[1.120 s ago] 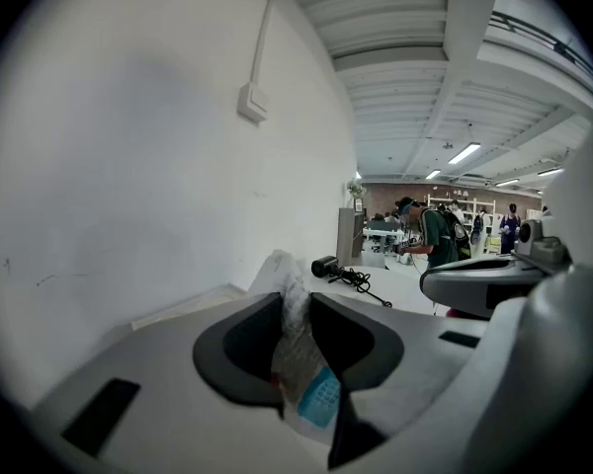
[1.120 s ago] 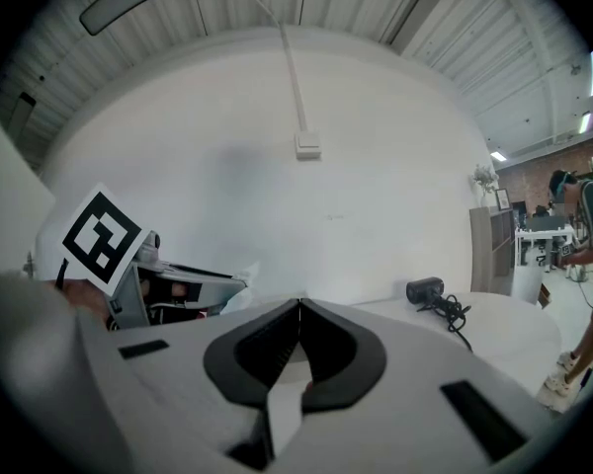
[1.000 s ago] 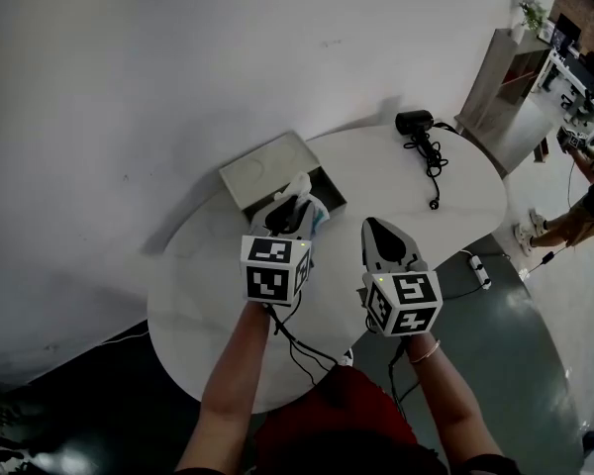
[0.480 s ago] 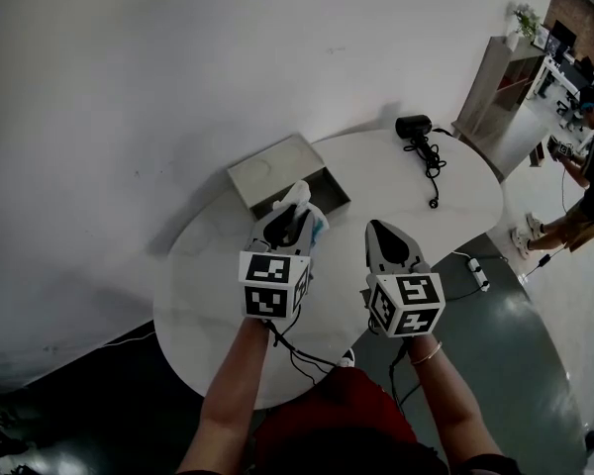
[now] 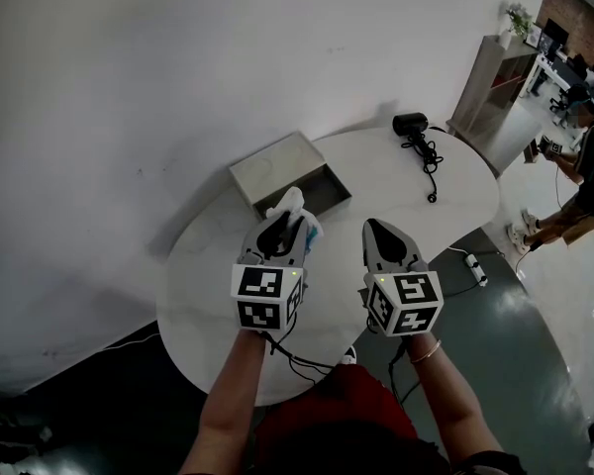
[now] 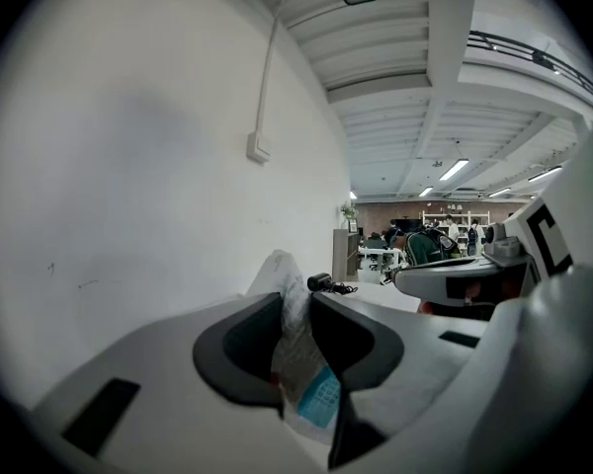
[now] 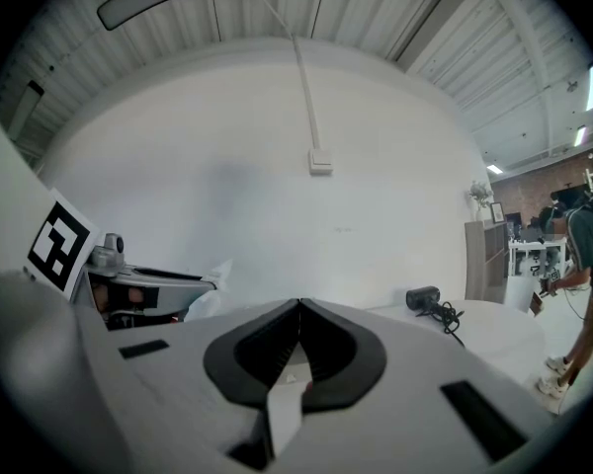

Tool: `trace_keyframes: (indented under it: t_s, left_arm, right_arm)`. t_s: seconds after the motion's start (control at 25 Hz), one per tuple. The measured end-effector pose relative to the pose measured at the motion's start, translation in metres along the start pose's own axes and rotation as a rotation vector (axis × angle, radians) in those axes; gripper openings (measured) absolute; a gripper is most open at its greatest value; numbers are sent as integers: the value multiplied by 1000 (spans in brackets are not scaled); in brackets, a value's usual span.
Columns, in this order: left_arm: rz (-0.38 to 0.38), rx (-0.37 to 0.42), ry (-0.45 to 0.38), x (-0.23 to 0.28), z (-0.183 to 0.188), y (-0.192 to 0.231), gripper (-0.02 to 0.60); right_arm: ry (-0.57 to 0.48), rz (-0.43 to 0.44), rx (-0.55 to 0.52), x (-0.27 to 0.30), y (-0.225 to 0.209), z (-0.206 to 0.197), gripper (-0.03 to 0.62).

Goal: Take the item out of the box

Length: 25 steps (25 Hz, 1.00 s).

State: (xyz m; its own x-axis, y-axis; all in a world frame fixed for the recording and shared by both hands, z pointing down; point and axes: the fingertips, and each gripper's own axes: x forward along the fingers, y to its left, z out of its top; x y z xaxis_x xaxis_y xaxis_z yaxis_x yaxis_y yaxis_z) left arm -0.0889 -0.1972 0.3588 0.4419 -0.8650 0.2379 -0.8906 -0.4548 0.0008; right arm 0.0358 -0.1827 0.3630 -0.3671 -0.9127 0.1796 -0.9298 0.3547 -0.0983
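Spreading behind everything is a plain white wall point(image 5: 178, 67), and the box point(image 5: 277, 171) stands near it. That box is grey and shallow, open on its near right side, and rests on the far left part of a round white table point(image 5: 376, 191). Just on the near side of the box, the left gripper point(image 5: 285, 224) is held above the tabletop, its jaws partly closed and pressing from both sides on a crinkled white packet point(image 6: 298, 349) with a patch of blue print low down. The packet stands upright between the dark pads, its top poking up past them, and it is outside the box, just beside the box's near edge. To the right of the box and nearer the person, the right gripper point(image 5: 376, 231) is level with the left one; its jaws meet at the tips with nothing between them. Well to the right of the box, near the table's far edge, lies a black hair dryer point(image 5: 413, 124) with its cord point(image 5: 429, 166) trailing toward the person.
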Motion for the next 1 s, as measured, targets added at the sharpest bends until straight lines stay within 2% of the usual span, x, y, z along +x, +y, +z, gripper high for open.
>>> trace_keyframes:
  t_s: [0.76,1.0]
  left_arm:
    - [-11,-21,-42,-30,-2,-4,114]
    - [-9,-24,-40,-31,-5,-6,114]
  right_arm:
    - [-13,19,11,-20,18,0,15]
    - [-21,13,-21,-22,21,0,15]
